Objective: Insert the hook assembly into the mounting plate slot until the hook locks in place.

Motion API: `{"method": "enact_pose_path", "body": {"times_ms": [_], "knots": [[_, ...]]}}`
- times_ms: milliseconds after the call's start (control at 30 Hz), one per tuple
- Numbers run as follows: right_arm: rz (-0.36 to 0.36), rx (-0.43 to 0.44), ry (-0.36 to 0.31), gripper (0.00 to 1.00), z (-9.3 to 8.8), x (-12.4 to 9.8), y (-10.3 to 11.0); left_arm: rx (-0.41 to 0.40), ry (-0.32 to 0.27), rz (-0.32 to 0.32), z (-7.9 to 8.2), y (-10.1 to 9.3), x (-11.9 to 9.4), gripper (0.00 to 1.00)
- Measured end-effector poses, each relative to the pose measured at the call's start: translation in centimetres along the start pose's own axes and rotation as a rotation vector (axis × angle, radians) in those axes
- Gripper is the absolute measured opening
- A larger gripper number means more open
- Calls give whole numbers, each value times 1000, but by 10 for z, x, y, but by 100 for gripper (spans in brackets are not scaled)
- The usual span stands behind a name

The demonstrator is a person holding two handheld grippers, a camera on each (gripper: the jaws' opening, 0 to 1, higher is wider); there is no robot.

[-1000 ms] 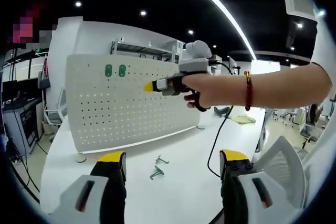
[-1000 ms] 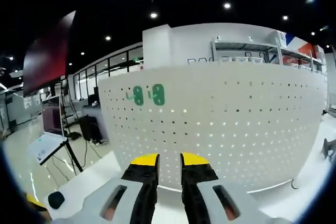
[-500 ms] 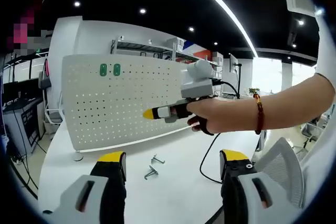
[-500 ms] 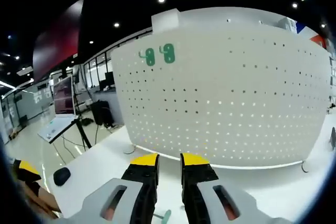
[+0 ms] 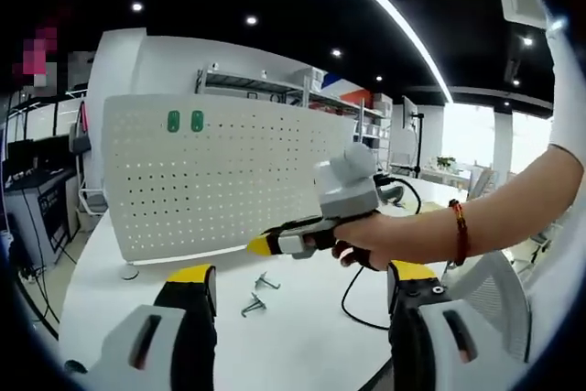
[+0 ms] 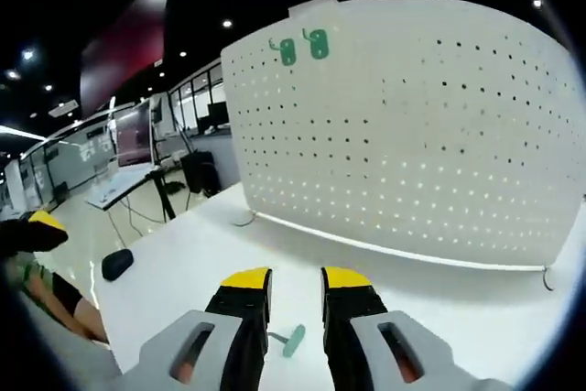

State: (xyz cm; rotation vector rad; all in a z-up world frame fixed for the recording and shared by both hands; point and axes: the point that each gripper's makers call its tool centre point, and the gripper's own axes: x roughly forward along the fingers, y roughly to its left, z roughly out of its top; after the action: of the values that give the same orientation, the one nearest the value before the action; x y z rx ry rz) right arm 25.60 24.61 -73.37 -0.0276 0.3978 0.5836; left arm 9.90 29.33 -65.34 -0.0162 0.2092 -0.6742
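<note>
In the left gripper view, the left gripper [image 5: 298,283] hangs above the white table [image 5: 302,354] with its yellow-tipped jaws spread wide and nothing between them. Just past the jaws two small metal hooks [image 5: 256,292] lie loose on the table, in front of the pegboard [image 5: 211,176], the perforated white mounting plate that stands upright on small feet. Two green hooks [image 5: 184,121] are already seated near the pegboard's upper left corner. Between the camera and the pegboard's right end, a person's hand [image 5: 371,237] with a red bracelet grips the right gripper [image 5: 261,245], its yellow tips angled down toward the loose hooks; a black cable [image 5: 362,295] trails from it across the table.

In the right gripper view, the right gripper's jaws stand a narrow gap apart, holding nothing. A green hook [image 6: 293,340] lies on the table between and just beyond them, short of the pegboard's foot. A black mouse [image 6: 116,264] sits well left of the pegboard.
</note>
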Motion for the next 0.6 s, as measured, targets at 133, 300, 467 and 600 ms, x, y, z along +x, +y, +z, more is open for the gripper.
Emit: {"method": "enact_pose_path", "body": {"times_ms": [133,300,467,600], "knots": [[17,17,26,21,-16,0,-1,-47,-45,-4,5,-4,3,78],[56,-2,58,22,-30,2,2,-43,-55,-1,9,-4,5,79],[76,-1,89,23,-45,4,4,-39,-65,14,15,-3,9,80],[81,-5,117,23,-61,7,5,-36,-43,27,10,-1,11,80]]}}
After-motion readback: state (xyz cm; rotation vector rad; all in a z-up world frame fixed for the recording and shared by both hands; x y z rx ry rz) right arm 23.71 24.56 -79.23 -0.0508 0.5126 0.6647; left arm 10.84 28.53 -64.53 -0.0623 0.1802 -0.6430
